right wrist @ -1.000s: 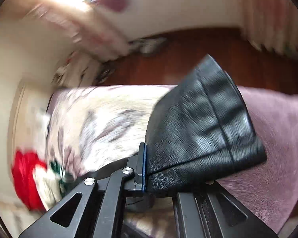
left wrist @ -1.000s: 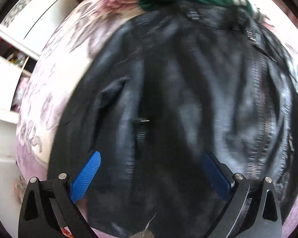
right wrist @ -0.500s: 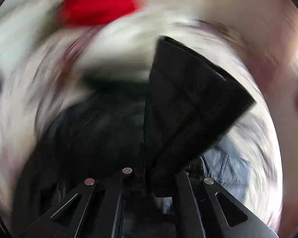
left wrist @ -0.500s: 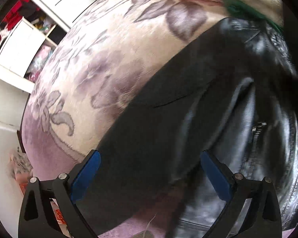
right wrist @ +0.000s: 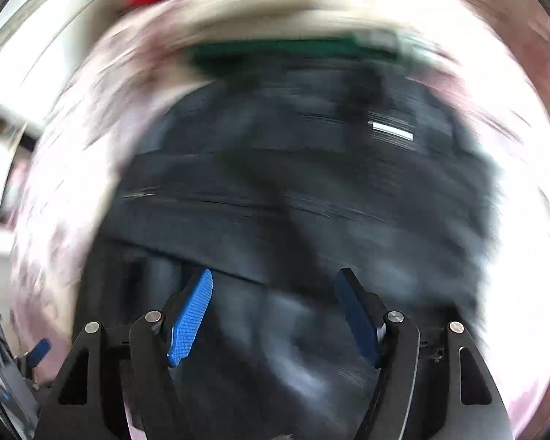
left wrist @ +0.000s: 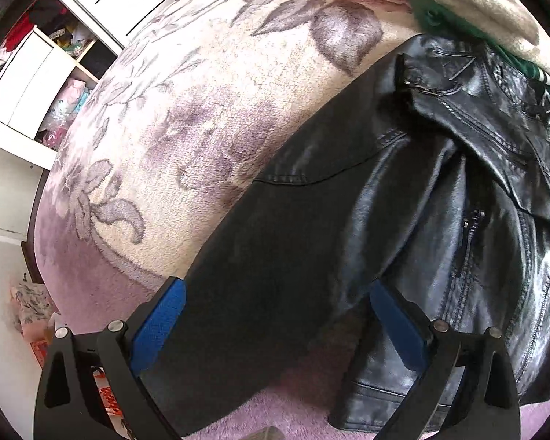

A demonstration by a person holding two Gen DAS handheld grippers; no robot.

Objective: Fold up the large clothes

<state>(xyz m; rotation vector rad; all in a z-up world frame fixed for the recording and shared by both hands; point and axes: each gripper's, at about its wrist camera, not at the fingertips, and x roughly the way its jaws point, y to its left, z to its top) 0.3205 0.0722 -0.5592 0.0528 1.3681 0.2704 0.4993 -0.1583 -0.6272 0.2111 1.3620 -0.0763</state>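
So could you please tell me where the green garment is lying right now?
In the left wrist view, the green garment sits at the upper right, tucked under a cream fleecy garment and just beyond the black leather jacket's collar.

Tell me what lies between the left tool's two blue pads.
In the left wrist view, the black leather jacket fills the gap of the open left tool: its flat matte panel, with pink blanket showing below.

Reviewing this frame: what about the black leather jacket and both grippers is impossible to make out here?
- Right wrist view: heavy motion blur smears the jacket; folds, zippers and sleeve position are unreadable.
- Left wrist view: the jacket's right side and hem are cut off by the fisheye edge.
- Left wrist view: the green-trimmed garment is partly under the jacket's collar and cropped.
- Whether the open left gripper or right gripper touches the leather: unclear.
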